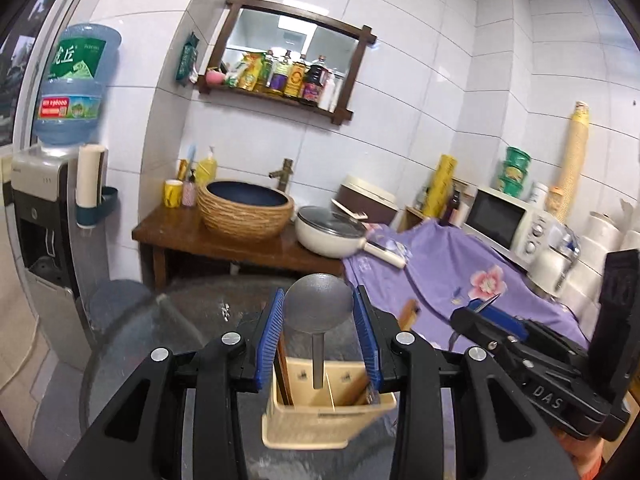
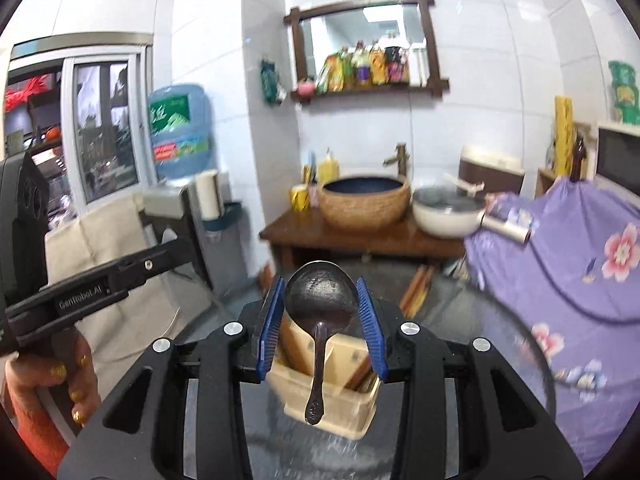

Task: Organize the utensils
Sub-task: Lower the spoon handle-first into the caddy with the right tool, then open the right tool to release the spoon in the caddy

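Each hand-held gripper, left and right, is clamping a spoon by its bowl, handle hanging over the beige holder on the glass table, so a tilted handle may be catching the divider and tipping the holder.

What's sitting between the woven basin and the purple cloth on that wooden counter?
A white pan with a glass lid sits between the basin and the purple cloth, its handle reaching over the cloth. Both wrist views show it.
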{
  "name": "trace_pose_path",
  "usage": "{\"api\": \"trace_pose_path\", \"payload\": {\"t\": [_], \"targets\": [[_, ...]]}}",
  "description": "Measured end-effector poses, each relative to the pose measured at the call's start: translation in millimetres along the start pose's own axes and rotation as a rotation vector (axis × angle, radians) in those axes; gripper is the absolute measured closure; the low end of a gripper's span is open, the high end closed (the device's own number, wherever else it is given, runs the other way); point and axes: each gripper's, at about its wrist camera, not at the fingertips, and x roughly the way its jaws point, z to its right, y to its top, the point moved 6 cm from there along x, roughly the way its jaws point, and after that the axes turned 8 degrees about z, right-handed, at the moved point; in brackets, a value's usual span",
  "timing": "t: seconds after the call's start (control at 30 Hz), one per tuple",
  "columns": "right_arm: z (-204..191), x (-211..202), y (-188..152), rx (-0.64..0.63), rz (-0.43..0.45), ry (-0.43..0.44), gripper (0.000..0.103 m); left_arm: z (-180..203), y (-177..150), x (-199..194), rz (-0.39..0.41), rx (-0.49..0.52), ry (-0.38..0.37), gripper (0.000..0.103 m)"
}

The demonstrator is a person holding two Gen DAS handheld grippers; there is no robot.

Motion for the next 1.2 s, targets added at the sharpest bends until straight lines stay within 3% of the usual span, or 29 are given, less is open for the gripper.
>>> {"api": "trace_pose_path", "payload": {"t": [0.17, 0.47, 0.9, 1.2], "targets": [[8, 30, -1, -0.018, 0.006, -0.05, 0.065, 0, -10, 28, -0.032, 0.004, 0.03, 0.068], [21, 67, -68, -0.005, -0.074, -0.085, 0.065, -9, -66, 52, -0.129, 0.051, 0.066, 0.068], [13, 75, -118, -0.091, -0.126, -0.117, 0.065, -20, -110, 70, -0.231, 0.042, 0.072, 0.068], [15, 77, -134, -0.112, -0.147, -0.121, 0.065, -21, -123, 73, -0.25, 0.03, 0.076, 0.068]]}}
